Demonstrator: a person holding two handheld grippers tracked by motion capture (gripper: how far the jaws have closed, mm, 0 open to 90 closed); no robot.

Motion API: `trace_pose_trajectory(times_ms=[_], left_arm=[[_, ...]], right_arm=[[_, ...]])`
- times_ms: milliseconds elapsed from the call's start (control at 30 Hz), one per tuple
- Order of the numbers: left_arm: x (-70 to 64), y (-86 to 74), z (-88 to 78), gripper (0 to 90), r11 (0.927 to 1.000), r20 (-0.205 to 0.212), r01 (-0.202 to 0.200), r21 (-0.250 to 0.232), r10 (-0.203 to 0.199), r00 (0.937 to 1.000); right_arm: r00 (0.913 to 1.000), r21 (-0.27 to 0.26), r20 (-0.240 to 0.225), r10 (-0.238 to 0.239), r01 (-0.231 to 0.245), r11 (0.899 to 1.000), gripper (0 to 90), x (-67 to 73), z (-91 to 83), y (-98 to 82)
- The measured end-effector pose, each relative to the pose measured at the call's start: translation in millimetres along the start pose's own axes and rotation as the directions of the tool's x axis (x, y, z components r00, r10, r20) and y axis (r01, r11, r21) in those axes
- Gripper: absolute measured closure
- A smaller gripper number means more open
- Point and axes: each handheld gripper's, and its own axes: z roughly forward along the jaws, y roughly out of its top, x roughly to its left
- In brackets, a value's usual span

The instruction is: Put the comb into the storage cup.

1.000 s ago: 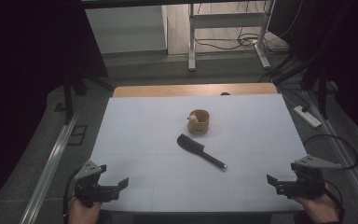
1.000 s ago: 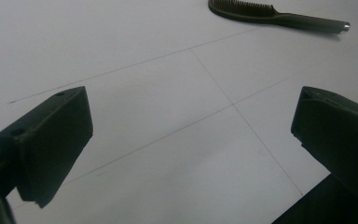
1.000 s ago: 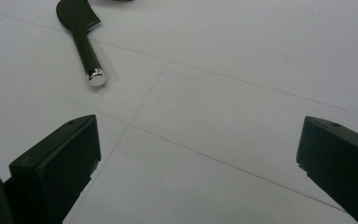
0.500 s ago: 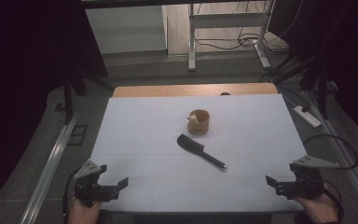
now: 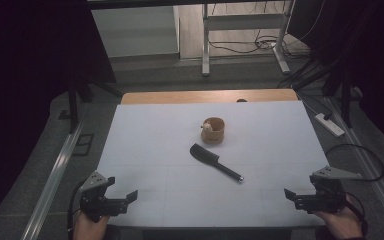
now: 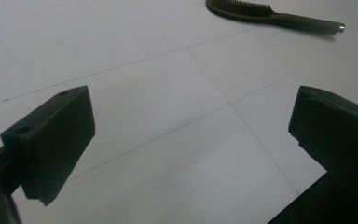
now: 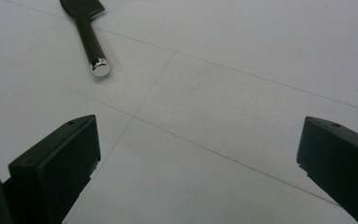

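both grippers [image 5: 130, 196] unmoved, apparently, jaws apart

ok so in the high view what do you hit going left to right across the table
left gripper → black comb, lying head up-left and handle down-right → right gripper

The small wooden cup stands above the comb, so its place overlaps.

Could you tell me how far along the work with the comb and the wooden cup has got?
Nothing looks done yet. The comb lies flat on the white table, just in front of the wooden cup. Nothing is in hand: left tongs and right tongs both sit open at the near edge. Reaching and grasping are all left.
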Motion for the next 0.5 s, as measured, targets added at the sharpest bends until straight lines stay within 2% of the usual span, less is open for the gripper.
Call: trace_pose_trajectory(times_ms=[233,500], left_arm=[[0.4,0.0,0.1,1.2,1.0,0.002,0.004,0.0,-0.004,1.0],[0.2,0.1,0.3,1.3,1.0,0.002,0.003,0.002,-0.003,1.0]], right_arm=[[0.9999,0.01,-0.01,-0.013,0.013,1.0,0.0,1.0,0.6,0.6],[0.9976,0.022,-0.037,-0.058,0.059,0.998,0.0,3.6,2.9,2.1]])
